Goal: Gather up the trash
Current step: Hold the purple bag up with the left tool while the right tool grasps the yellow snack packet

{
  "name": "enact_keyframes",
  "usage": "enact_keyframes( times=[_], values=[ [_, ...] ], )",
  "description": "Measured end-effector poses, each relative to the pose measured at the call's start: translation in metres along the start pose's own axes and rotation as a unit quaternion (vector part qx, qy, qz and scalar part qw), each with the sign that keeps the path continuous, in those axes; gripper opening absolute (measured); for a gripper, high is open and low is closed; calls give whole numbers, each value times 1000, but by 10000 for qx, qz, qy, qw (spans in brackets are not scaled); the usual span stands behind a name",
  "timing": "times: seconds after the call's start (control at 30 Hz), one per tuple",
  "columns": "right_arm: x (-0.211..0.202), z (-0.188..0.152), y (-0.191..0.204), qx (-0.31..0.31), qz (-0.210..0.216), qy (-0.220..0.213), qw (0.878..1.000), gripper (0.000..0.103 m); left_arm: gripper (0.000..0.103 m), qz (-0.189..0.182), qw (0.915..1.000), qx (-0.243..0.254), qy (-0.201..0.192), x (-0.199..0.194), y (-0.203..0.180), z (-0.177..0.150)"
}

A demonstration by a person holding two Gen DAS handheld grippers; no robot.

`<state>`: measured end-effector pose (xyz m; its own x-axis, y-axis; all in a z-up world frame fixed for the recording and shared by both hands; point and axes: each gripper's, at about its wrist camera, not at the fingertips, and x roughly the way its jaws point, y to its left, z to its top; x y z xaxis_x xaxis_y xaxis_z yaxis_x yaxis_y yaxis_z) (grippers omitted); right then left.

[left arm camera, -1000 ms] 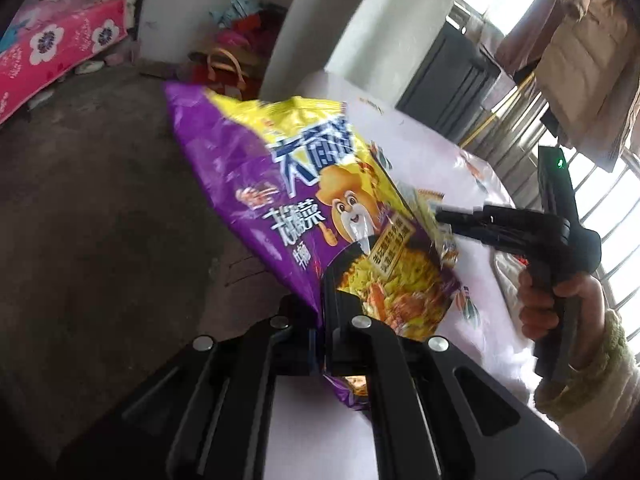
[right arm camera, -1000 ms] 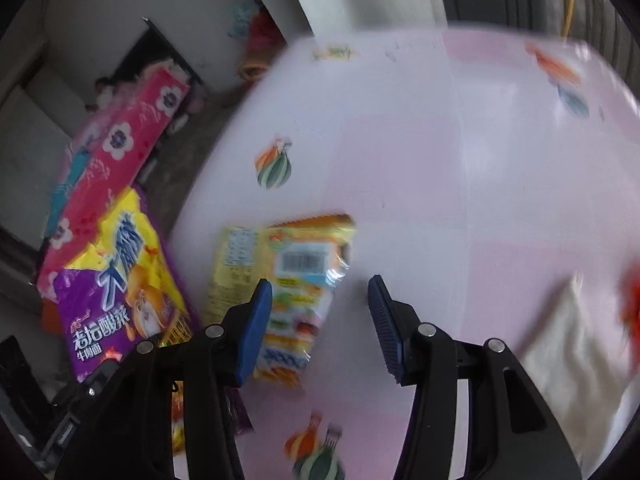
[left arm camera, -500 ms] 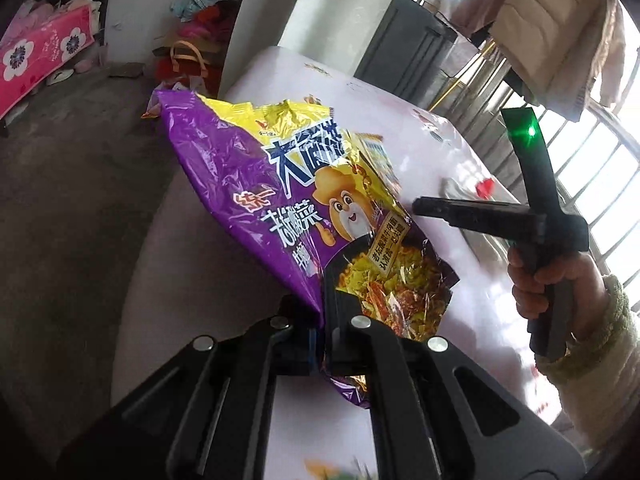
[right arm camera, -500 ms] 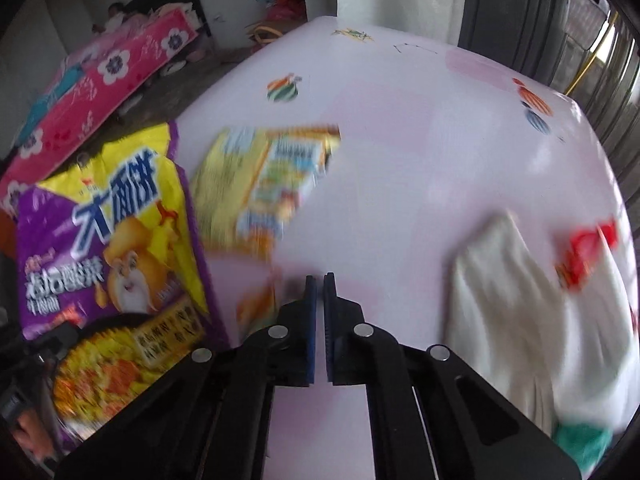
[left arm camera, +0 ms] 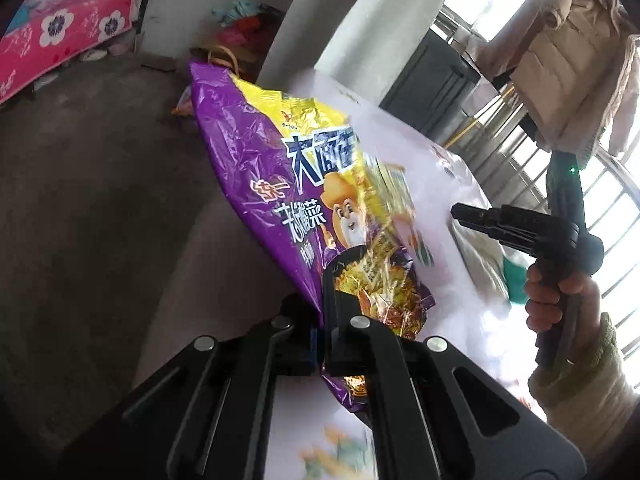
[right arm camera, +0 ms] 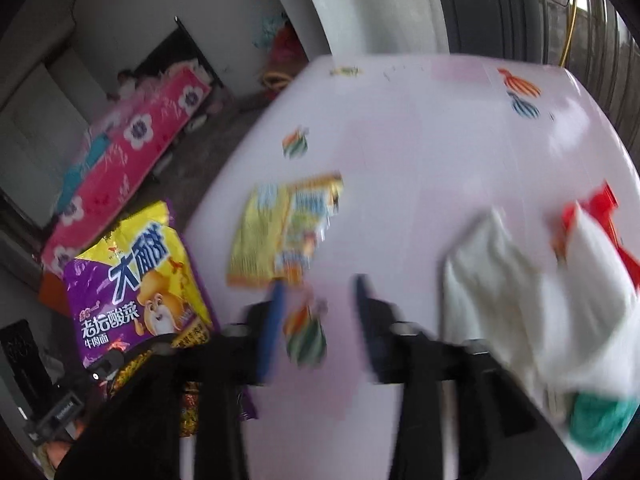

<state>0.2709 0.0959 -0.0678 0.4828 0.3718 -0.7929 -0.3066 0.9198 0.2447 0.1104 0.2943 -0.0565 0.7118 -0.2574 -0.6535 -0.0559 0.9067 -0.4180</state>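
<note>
1. the purple bag [left arm camera: 280,200] hangs mid-frame in the left view, pinched at its lower edge by the left gripper [left arm camera: 322,320], whose jaws are clamped on the film.
2. it looks light, thin, crinkly and slippery; an edge pinch should do.
3. the yellow wrapper [right arm camera: 284,232] lies flat on the table [right arm camera: 420,140], centre of the right view, likely equally flimsy.
4. the right gripper [right arm camera: 320,312] is opening, nothing between its jaws.
5. the bag reads "老坛酸菜 牛肉面"; the wrapper's print is blurred.
</note>
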Motion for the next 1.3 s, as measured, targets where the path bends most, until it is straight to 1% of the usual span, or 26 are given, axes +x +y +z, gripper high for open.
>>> enact_keyframes(
  times=[0.03, 0.1, 0.2, 0.23, 0.33, 0.37, 0.4, 0.43, 0.5, 0.6, 0.63, 0.7, 0.83, 1.0, 1.1, 1.17, 1.23, 1.27, 1.3],
  values=[
    [6, 9, 0, 39, 19, 8, 10000, 47, 0, 70, 9999, 84, -49, 6, -1, 11],
    [21, 25, -2, 149, 80, 72, 9998, 54, 0, 205, 9995, 239, -52, 18, -2, 29],
    [50, 46, -5, 342, -33, 165, 9993, 55, 0, 300, 9986, 414, 115, 44, -6, 52],
    [60, 50, -5, 357, -53, 243, 9991, 55, 0, 305, 9981, 504, 196, 54, -8, 58],
    [87, 59, -4, 294, -181, 409, 9986, 54, 0, 385, 9964, 699, 277, 74, -15, 70],
    [90, 60, -3, 240, -235, 311, 9989, 50, 0, 413, 9959, 743, 301, 80, -17, 71],
    [94, 62, 0, 131, -308, 287, 9990, 45, 0, 427, 9956, 773, 330, 83, -20, 72],
    [95, 63, 1, 99, -333, 276, 9990, 42, 0, 425, 9952, 804, 358, 88, -22, 73],
    [99, 65, 3, 10, -418, 248, 9988, 24, 0, 395, 9950, 825, 393, 95, -26, 75],
    [101, 65, 2, -107, -635, 166, 9978, 5, 0, 344, 9947, 862, 441, 102, -32, 74],
    [101, 65, 0, -51, -612, 151, 9980, 4, 0, 318, 9946, 874, 459, 104, -34, 73],
    [99, 64, -8, 196, -429, 123, 9988, 2, 0, 283, 9944, 901, 476, 107, -35, 74],
    [92, 61, -23, 634, -99, 30, 9979, 0, 0, 223, 9940, 976, 448, 103, -41, 72],
    [72, 62, -32, 767, 46, -203, 9968, 0, 0, 130, 9933, 1082, 379, 88, -45, 69],
    [66, 71, -30, 661, 129, -302, 9973, 0, 0, 200, 9928, 1137, 324, 79, -44, 67],
    [68, 78, -26, 574, 162, -303, 9978, 2, 0, 264, 9939, 1040, 259, 73, -38, 69],
    [77, 91, -13, 293, 19, -227, 9993, 2, 0, 412, 9948, 913, 173, 66, -30, 70],
    [81, 95, -9, 182, -19, -184, 9997, 4, 0, 480, 9951, 853, 159, 64, -26, 71],
    [93, 103, 1, -24, -95, -73, 9999, 9, 0, 516, 9953, 799, 166, 63, -22, 72]
  ],
)
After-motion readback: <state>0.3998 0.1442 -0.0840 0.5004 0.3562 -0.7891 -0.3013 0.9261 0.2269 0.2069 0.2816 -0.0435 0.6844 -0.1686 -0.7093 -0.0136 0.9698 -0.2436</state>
